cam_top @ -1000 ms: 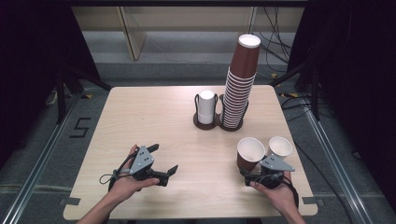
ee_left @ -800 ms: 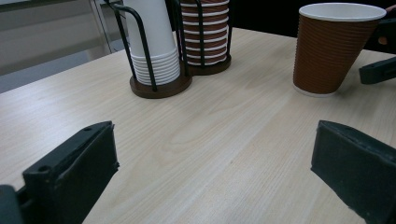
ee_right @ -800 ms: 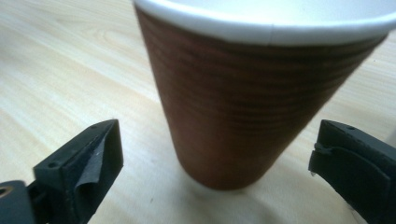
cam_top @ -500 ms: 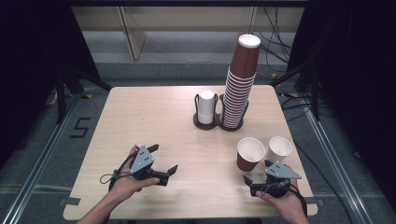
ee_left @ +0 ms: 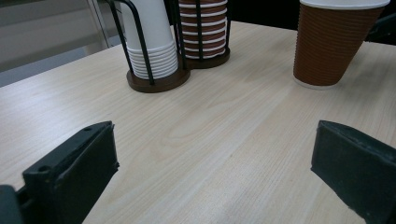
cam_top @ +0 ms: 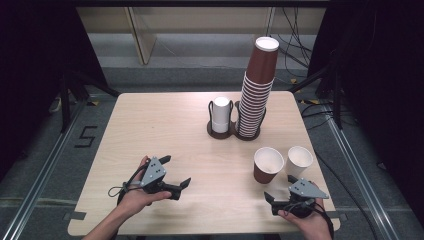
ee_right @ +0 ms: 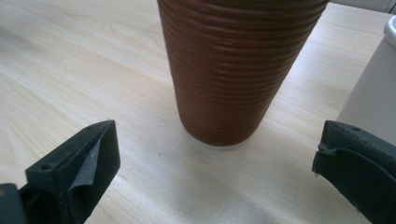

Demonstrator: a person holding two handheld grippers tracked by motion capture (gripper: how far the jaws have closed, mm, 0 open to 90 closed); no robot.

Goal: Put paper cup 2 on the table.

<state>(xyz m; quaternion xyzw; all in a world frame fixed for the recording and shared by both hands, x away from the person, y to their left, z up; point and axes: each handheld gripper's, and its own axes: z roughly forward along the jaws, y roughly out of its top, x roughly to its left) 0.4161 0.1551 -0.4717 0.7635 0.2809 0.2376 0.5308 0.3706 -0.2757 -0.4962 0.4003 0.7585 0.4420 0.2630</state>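
The right gripper (cam_top: 281, 189) has its jaws spread wide with nothing between them, and its own view looks straight at the brown ribbed cup (ee_right: 236, 70) standing upright on the table (cam_top: 150, 130) just ahead. From above, that brown cup (cam_top: 267, 165) sits near the table's right front, with a white cup (cam_top: 299, 161) just beside it (close, though whether they touch I cannot tell). The gripper hovers near the table edge, short of the cup.

The left gripper (cam_top: 176, 172) is likewise wide open and empty, resting low over the table's left front, well apart from both cups. Farther back stands a wire holder (cam_top: 221, 131) with a short stack of white cups (cam_top: 221, 114) and a tall brown stack (cam_top: 256, 92) beside it.

The work looks to be between steps: both single cups are set out and nothing is held. If the brown cup is next, the right gripper needs to move forward until the jaws straddle its ribbed wall, then close gently, since paper crushes and tips easily.
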